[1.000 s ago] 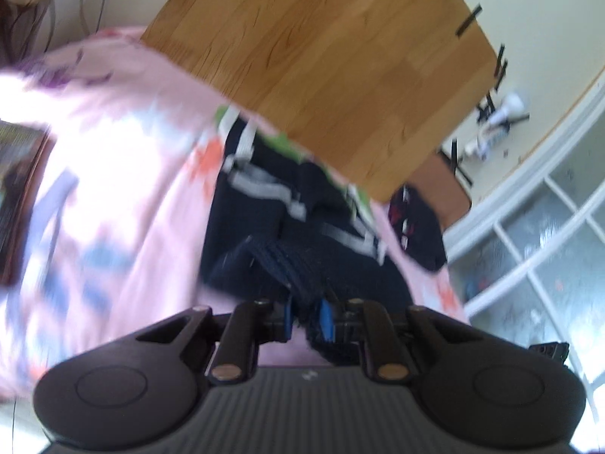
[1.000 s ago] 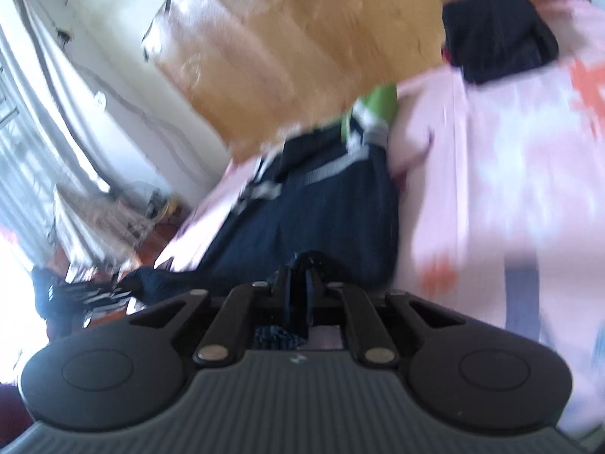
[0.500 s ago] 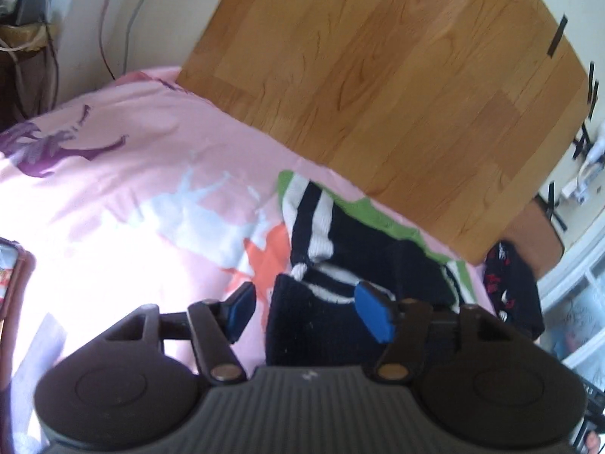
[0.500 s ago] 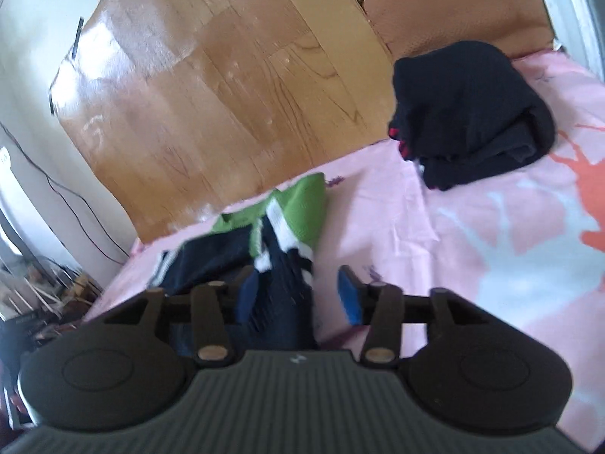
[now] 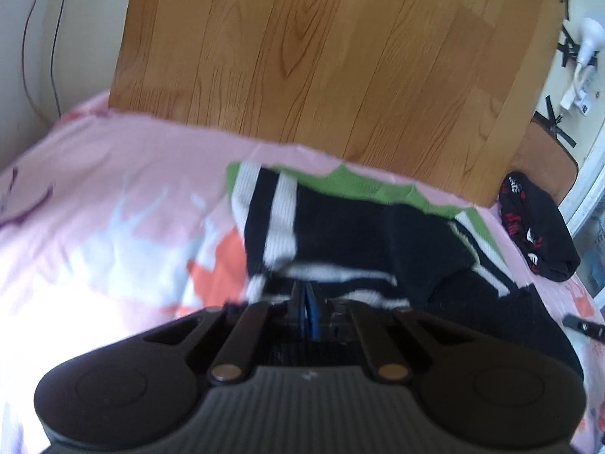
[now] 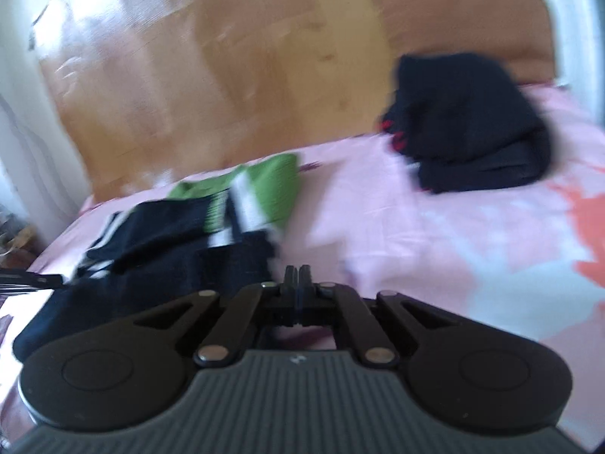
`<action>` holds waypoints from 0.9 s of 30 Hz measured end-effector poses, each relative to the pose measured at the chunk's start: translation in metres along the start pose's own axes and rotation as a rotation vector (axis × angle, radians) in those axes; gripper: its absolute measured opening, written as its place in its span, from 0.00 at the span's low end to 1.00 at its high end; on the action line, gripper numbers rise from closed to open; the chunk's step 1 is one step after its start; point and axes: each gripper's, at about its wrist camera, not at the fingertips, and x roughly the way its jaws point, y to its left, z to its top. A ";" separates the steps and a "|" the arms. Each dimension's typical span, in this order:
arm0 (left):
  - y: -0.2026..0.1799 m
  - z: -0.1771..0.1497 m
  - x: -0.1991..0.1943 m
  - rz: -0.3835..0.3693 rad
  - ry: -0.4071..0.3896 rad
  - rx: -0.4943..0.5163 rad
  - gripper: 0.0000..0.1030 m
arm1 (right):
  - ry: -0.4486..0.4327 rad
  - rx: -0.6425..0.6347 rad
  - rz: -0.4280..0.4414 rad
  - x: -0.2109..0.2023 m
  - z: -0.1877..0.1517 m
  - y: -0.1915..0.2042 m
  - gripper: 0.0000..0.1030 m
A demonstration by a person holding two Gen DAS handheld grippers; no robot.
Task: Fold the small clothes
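Observation:
A small dark navy garment with white stripes and green trim [image 5: 340,227] lies partly folded on the pink bedsheet [image 5: 113,208]. It also shows in the right wrist view [image 6: 181,234]. My left gripper [image 5: 306,302] is shut at the garment's near edge; whether cloth is pinched between the blue pads is hidden. My right gripper [image 6: 297,276] is shut and empty, just right of the garment over the sheet.
A folded black garment with red print [image 5: 537,234] lies at the right of the bed, seen too in the right wrist view [image 6: 472,125]. A wooden headboard [image 5: 321,49] stands behind. A brown cushion [image 6: 465,22] leans at the back right.
Both grippers were open half a second ago and are now shut. The left one has dropped to the garment's near edge. The right one has shifted right, off the garment.

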 end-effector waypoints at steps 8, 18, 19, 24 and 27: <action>0.003 -0.001 0.015 0.004 0.051 0.034 0.06 | 0.073 0.045 0.183 0.009 0.018 -0.006 0.54; -0.005 -0.007 0.034 0.035 0.074 0.089 0.06 | 0.089 -0.094 0.054 0.038 0.011 0.013 0.12; -0.004 -0.006 0.035 0.035 0.077 0.092 0.06 | 0.111 -0.059 0.055 0.040 0.010 0.009 0.12; -0.007 0.013 0.015 -0.042 0.057 0.067 0.07 | 0.032 -0.058 0.091 0.026 0.034 0.007 0.32; -0.022 0.033 0.012 -0.091 0.006 0.068 0.13 | 0.019 -0.133 0.090 0.038 0.055 0.024 0.35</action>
